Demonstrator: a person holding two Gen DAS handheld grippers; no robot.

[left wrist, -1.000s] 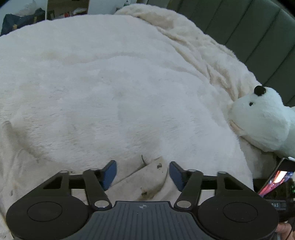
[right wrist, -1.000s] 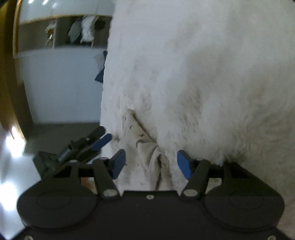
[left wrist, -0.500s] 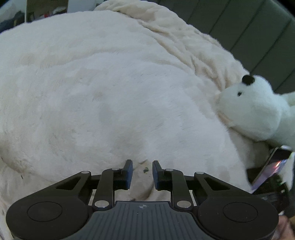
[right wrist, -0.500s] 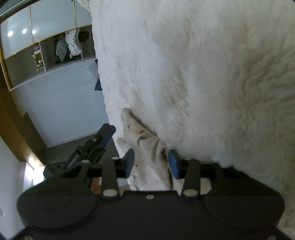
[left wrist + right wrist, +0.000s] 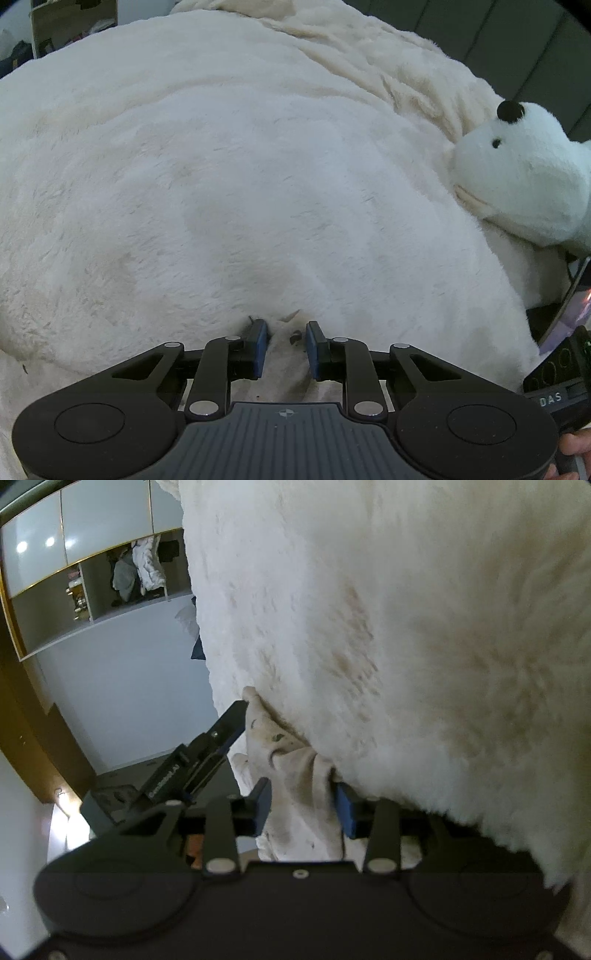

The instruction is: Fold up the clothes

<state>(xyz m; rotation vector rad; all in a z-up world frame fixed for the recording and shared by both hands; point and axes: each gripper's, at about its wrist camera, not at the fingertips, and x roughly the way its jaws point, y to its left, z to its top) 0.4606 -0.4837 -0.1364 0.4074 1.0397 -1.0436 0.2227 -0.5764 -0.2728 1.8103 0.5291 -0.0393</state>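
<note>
A big white fluffy garment [image 5: 258, 166] lies spread over the bed, its beige spotted lining [image 5: 286, 356] showing at the near edge. My left gripper [image 5: 284, 332] is shut on that lining edge, with cloth bunched between the blue pads. In the right wrist view the fluffy side [image 5: 406, 627] fills the right of the picture and a fold of lining [image 5: 295, 771] sits between the pads of my right gripper [image 5: 303, 801]. Its jaws are closing and both pads touch the fold. The left gripper [image 5: 242, 716] shows further along the same edge.
A white plush bear [image 5: 517, 177] lies at the right against a dark padded headboard [image 5: 480, 37]. A phone [image 5: 569, 306] stands beside it. A hand [image 5: 576, 446] shows at the bottom right corner. Beyond the bed are an open wardrobe [image 5: 122, 576] and a pale wall.
Both grippers came down onto the lining edge and narrowed on it. The left jaws went from wide to pinching the cloth; the right jaws drew in around the fold.
</note>
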